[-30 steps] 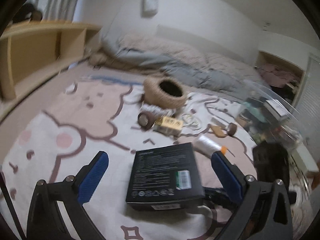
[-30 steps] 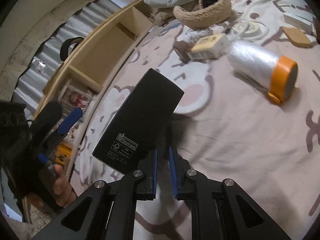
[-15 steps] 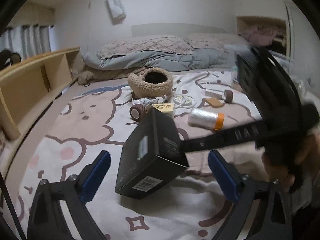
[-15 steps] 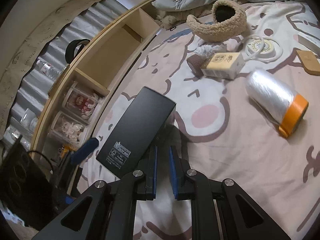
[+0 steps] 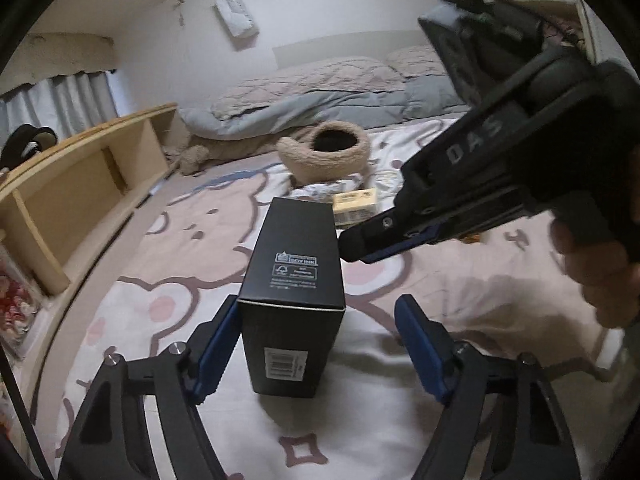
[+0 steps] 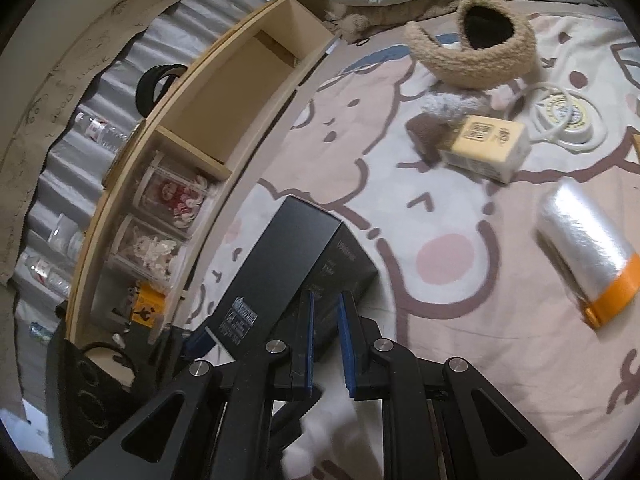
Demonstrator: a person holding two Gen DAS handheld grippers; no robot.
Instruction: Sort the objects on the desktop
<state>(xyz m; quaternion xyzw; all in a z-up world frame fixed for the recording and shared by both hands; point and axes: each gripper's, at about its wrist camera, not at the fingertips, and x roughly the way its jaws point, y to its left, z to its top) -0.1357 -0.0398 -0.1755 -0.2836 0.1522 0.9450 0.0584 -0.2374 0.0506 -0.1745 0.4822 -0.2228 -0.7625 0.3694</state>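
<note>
A black box (image 5: 294,280) stands on its edge on the bear-print blanket; it also shows in the right wrist view (image 6: 280,268). My left gripper (image 5: 314,344) is open, with the box between its fingers and its left pad touching the box. My right gripper (image 6: 325,332) has its blue pads nearly shut with a narrow gap and its tips at the box's side; in the left wrist view its fingertips (image 5: 360,244) touch the box's right edge. It holds nothing that I can see.
A plush basket (image 6: 476,46), a yellow box (image 6: 486,148), a foil roll with an orange end (image 6: 584,260) and a round white thing with a cord (image 6: 564,116) lie beyond. A wooden shelf (image 6: 208,120) with jars runs along the left.
The box has been tipped from tilted to standing on its edge. My left gripper moved in around it. My right gripper's pads have opened a little.
</note>
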